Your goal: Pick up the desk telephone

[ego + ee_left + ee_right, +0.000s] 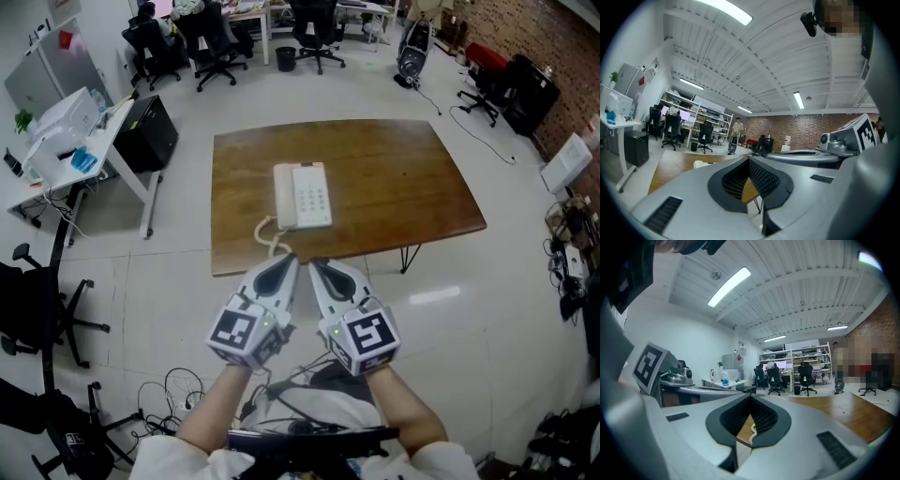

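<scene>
A cream desk telephone [302, 195] lies on the brown wooden table [394, 178], its handset along the left side and its coiled cord [271, 236] trailing to the near edge. My left gripper [290, 262] and right gripper [317, 266] are held side by side just short of the table's near edge, both shut and empty. In the left gripper view a pale corner of the telephone [700, 164] peeks over the jaws. In the right gripper view the coiled cord [752, 432] shows through the gap below the closed tips.
White desks [70, 131] with a black cabinet [150, 131] stand to the left. Black office chairs [202, 42] line the far side, another chair [42, 314] sits near left. Cables [173, 394] lie on the floor by my feet. A brick wall [525, 37] runs at right.
</scene>
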